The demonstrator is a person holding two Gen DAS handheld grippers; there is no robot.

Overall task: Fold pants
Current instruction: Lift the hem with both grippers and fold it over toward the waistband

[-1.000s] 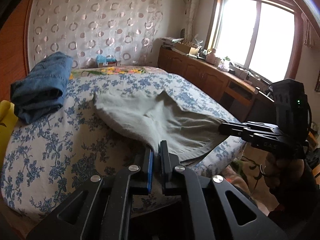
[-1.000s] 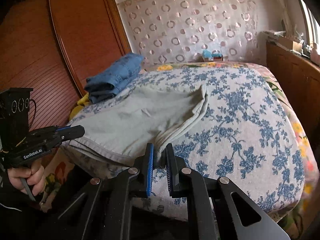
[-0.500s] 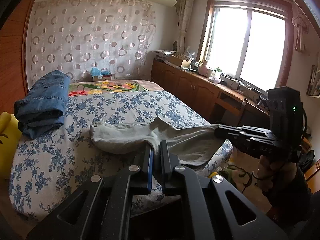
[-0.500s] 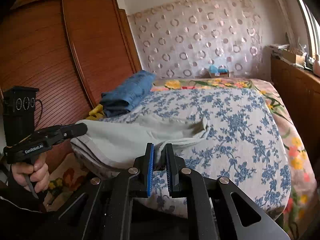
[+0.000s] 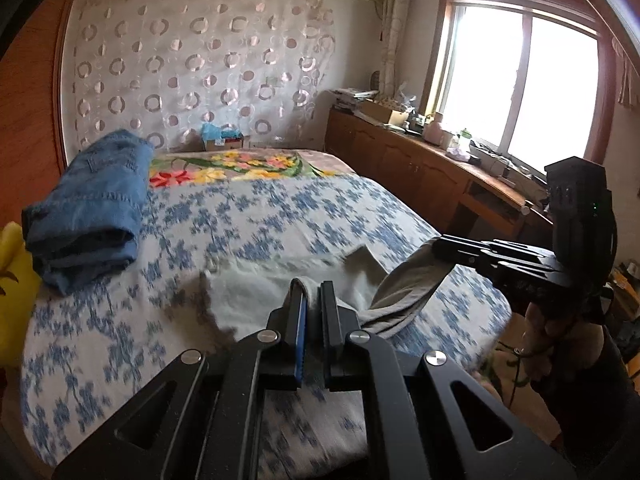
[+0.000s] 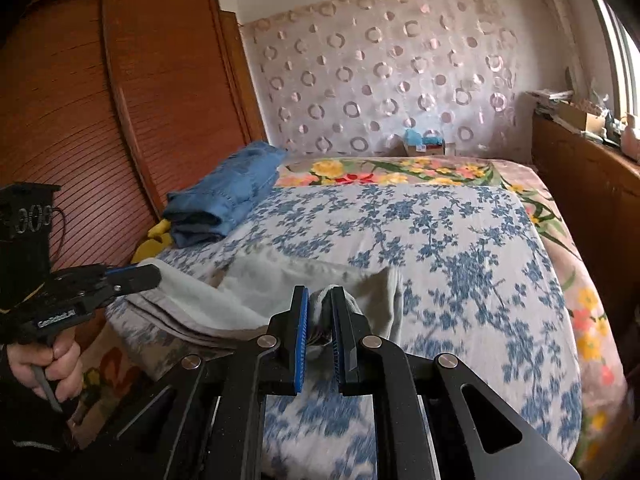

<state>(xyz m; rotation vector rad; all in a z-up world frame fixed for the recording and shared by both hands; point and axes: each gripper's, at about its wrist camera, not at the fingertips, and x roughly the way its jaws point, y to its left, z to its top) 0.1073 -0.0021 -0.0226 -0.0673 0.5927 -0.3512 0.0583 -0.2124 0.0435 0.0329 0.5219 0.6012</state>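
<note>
Currently both grippers were clamped on the grey pants (image 5: 256,300), which lay at the near edge of the bed (image 5: 280,216), partly hanging off.

L wrist view: left gripper (image 5: 313,292) had its jaws pinched on a fold of pale grey cloth, fabric bunched betw. the blue pad and the black finger. Right gripper (image 5: 438,246) sat to the right, over the bed's near right corner, fingers closed on another edge of the same garment; a strip of cloth sagged from it down toward the left gripper. Person's hand (image 5: 560,332) held its grip below.

R wrist view: right gripper (image 6: 320,300) pinched a wad of grey fabric w/ seam or waistband visible in the gap. Left gripper (image 6: 138,276) at left, tips closed on the pants' (image 6: 280,284) edge, cloth stretched loosely betw. the two. Hand (image 6: 44,364) around the handle.

Pants' far part rested on the blue-floral bedspread (image 6: 440,232). Motion blur over near bedspread in both views.

Elsewhere: folded blue jeans (image 5: 92,208) at far left of bed, well apart from the grey pants; yellow item (image 5: 12,288) beside them; wooden wardrobe (image 6: 140,100) on left; window (image 5: 520,80) and wooden cabinets (image 5: 420,168) on right; circle-patterned curtain (image 5: 200,72) on far wall.
</note>
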